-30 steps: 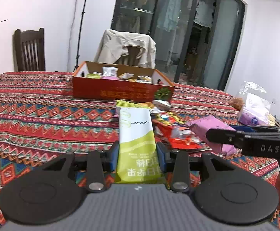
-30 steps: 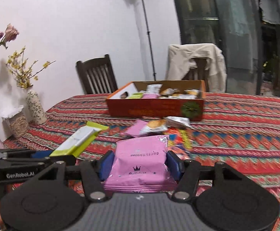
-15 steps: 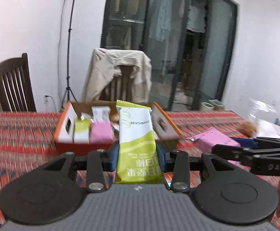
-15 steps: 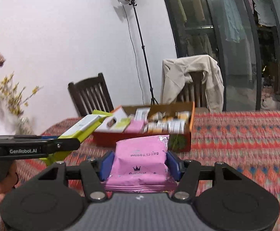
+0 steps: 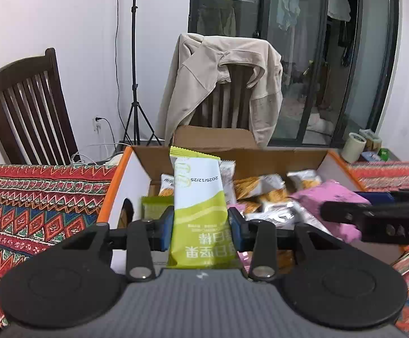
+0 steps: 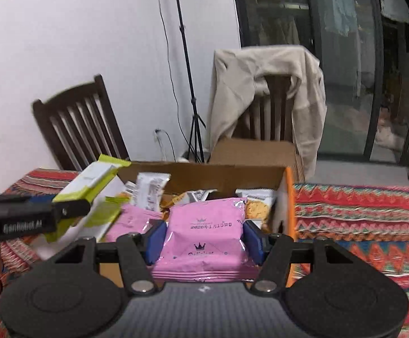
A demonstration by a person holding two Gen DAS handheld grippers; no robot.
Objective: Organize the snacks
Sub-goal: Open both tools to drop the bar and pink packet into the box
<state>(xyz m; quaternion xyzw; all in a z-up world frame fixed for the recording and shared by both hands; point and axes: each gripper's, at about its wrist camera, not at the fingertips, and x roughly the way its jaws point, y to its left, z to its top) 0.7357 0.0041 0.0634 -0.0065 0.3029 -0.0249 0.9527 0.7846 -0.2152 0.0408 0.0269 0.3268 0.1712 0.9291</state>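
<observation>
My left gripper point(image 5: 201, 225) grips a green snack bar point(image 5: 199, 197), my right gripper point(image 6: 203, 238) a pink packet point(image 6: 204, 233), both over the part-filled cardboard box point(image 5: 260, 156), unreleased.

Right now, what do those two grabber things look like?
Both are black plastic with blue pads. Each body has a ribbed grey middle between two round black discs, and silver bolts on the linkage bars. The left tongs read GenRobot.AI on the side; the right tongs read DAS.

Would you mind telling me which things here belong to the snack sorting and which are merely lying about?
Part of the job:
left gripper holding the green snack bar
right gripper holding the pink snack packet
cardboard box of snacks

Just lying about:
beige jacket on a chair
dark wooden chair
light stand
tape roll
</observation>
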